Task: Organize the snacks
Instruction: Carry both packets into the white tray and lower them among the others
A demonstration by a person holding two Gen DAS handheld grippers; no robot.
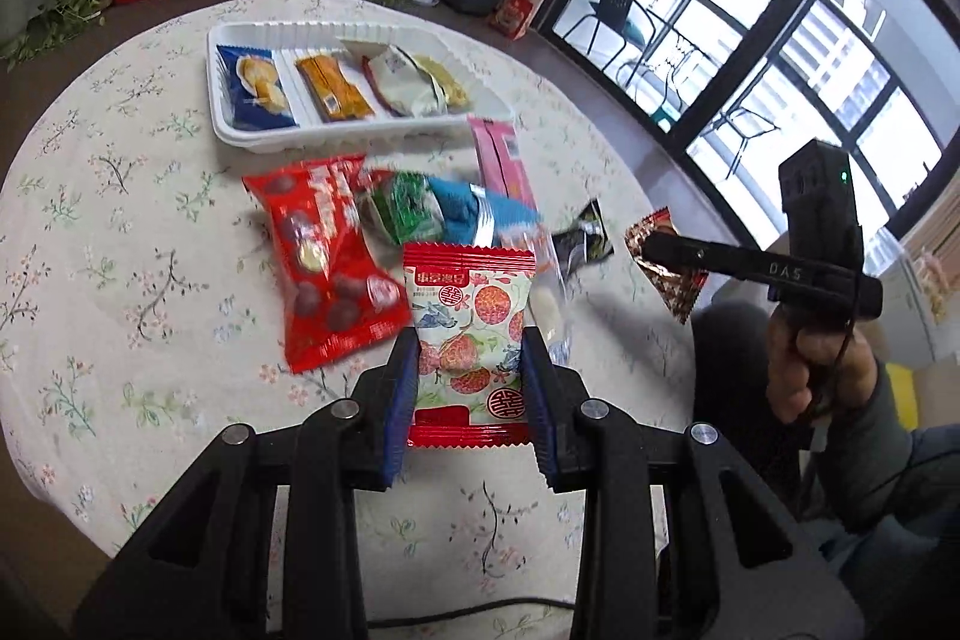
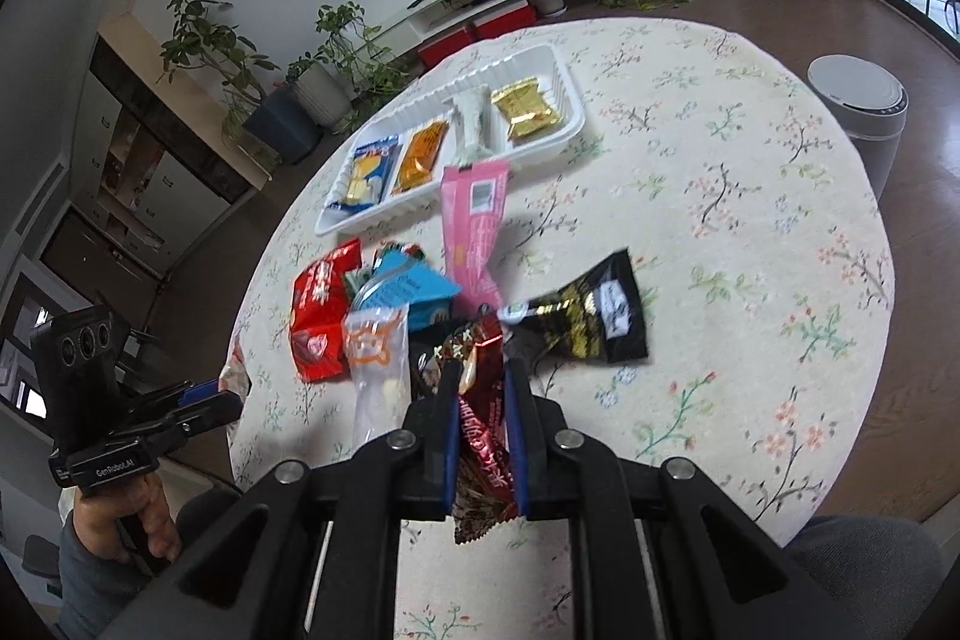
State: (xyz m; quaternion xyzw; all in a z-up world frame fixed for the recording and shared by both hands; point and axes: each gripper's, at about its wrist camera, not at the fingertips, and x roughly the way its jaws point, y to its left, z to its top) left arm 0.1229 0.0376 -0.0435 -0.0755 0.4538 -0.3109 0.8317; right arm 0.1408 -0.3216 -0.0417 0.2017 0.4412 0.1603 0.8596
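Both claws are clamped on packets, left [image 1: 471,358] on lychee packet [image 1: 468,328], right [image 2: 483,388] on brown packet [image 2: 480,436]; four are trayed [image 1: 240,136], about six left loose.

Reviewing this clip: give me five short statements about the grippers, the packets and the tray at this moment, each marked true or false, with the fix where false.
1. The left gripper is shut on the lychee-print packet. True.
2. The right gripper is open, with nothing in it. False: it is shut on the dark red packet.
3. The white tray holds no snacks. False: several packets lie in its compartments, among them the blue packet and the orange packet.
4. The pink packet lies on the table beside the tray, not in it. True.
5. The black and gold packet is in the tray. False: it lies on the floral tablecloth.
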